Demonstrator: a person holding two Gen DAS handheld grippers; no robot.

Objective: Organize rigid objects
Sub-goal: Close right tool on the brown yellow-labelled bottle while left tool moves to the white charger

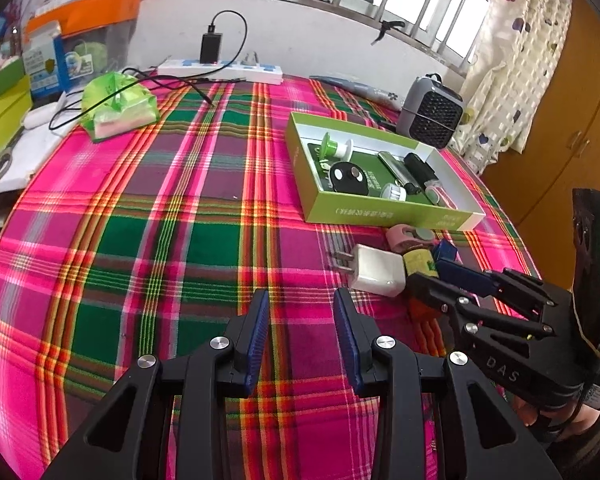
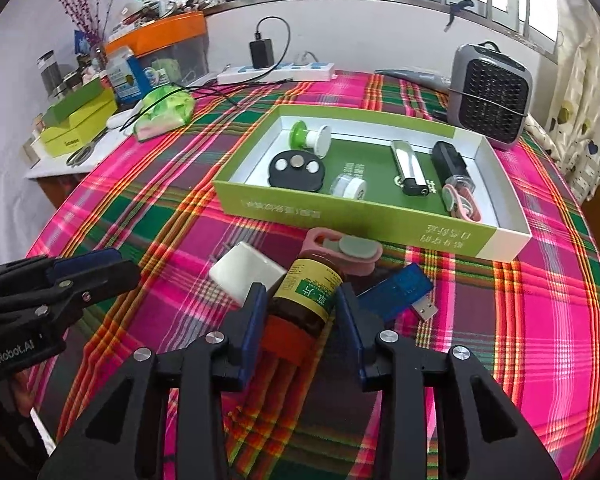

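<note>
A brown bottle (image 2: 306, 296) with a yellow-green label and a red cap lies on the plaid cloth. My right gripper (image 2: 301, 292) is shut on it, a pad against each side. Around it lie a white charger plug (image 2: 246, 272), a pink clip (image 2: 340, 252) and a blue USB stick (image 2: 400, 290). Just beyond stands the open green box (image 2: 340, 216), holding several small items. My left gripper (image 1: 302, 296) hangs open over bare cloth, left of the plug (image 1: 376, 274), with nothing between its fingers. It also shows at the left edge of the right wrist view (image 2: 112, 264).
A grey fan heater (image 2: 490, 92) stands behind the box at the far right. A power strip (image 2: 276, 72) with a black charger and cable lies along the back wall. A green bag (image 2: 166, 110) sits far left, beside a cluttered side table with scissors (image 2: 80, 156).
</note>
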